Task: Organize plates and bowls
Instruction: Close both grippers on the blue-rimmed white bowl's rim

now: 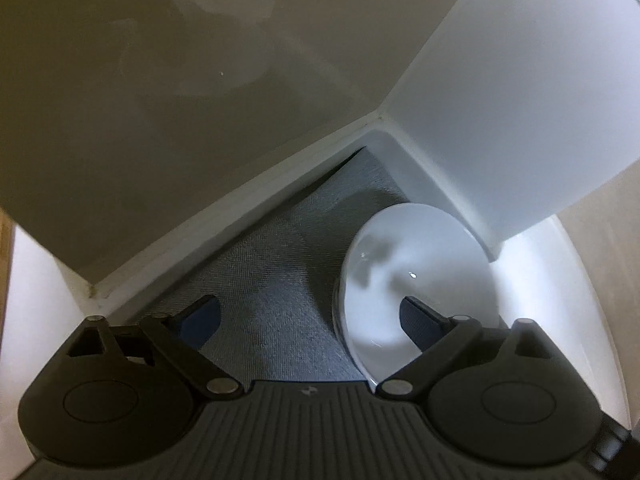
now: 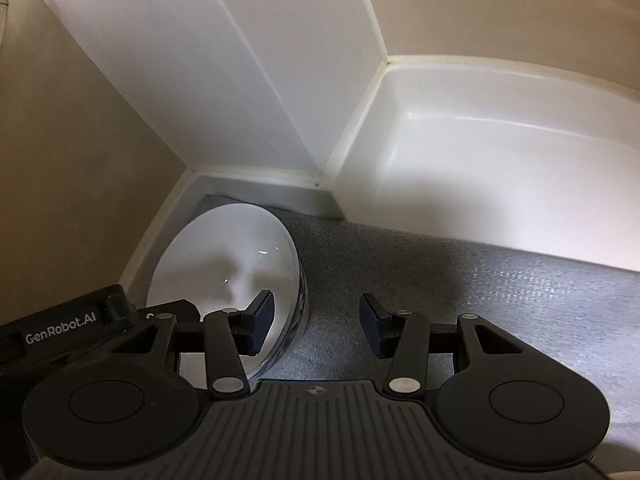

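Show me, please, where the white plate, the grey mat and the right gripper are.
white plate point(image 2: 224, 264), right wrist view, its shiny inner face.
grey mat point(image 2: 460, 280), right wrist view, bare weave.
right gripper point(image 2: 316, 318), right wrist view, midway between its fingertips.

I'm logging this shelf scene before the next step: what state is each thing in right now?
White plate: lying flat on the mat, in the corner, nothing on it.
Grey mat: spread flat, its far corner lifted slightly.
Left hand-held gripper: open, holding nothing, right finger over the plate.
Right hand-held gripper: open, holding nothing, left finger over the plate.
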`<state>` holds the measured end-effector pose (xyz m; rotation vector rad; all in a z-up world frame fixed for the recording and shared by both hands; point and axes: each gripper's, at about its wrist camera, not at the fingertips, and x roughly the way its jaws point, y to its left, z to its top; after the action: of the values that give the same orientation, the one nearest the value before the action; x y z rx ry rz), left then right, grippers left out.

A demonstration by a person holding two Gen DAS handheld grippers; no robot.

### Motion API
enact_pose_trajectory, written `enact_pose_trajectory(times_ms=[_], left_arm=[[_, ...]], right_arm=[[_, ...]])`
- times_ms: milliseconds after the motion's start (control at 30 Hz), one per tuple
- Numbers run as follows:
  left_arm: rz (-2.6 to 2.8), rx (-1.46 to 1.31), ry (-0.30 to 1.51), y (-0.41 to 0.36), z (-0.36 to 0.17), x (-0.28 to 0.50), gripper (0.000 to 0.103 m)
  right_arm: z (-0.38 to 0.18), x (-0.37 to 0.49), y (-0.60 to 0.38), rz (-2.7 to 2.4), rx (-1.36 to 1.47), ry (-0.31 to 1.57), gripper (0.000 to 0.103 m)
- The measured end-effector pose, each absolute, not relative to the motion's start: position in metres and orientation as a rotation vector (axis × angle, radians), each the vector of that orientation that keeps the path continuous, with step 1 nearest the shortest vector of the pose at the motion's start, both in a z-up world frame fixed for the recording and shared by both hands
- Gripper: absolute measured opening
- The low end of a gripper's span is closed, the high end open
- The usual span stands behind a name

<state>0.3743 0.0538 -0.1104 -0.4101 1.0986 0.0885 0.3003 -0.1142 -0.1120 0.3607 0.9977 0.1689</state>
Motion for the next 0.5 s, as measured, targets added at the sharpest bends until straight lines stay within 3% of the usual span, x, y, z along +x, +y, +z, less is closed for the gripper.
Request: enact_pose_trajectory(times_ms=[133,167,200,267,500], left_arm=[[0.083,-0.417,1.111,0.052,-0.118,0.382,0.072],[0.08,-0.411,1.107,0.051,-0.118,0.383,0.053],[0.064,-0.398,1.111,0.048,-0.118,0.384,0.044],[-0.01,-0.418,1.143,0.047,-0.12,0.388,0.011],[-0.064,-0.319,1.181,0.045,-0.117,0.379,0.01]], right_arm=[[-0.122,0.303,-0.116,0.167,0.379,0.982,0.045],[-0.123,0.303,-0.116,0.176,0.383,0.972,0.036],[-0.124,0.303,-0.117,0.186,0.388,0.965,0.022],[-0.123,0.303,-0.113,0.203,0.381,0.965,0.009],[-0.114,0.292,-0.11,0.223,0.367,1.019,0.011]])
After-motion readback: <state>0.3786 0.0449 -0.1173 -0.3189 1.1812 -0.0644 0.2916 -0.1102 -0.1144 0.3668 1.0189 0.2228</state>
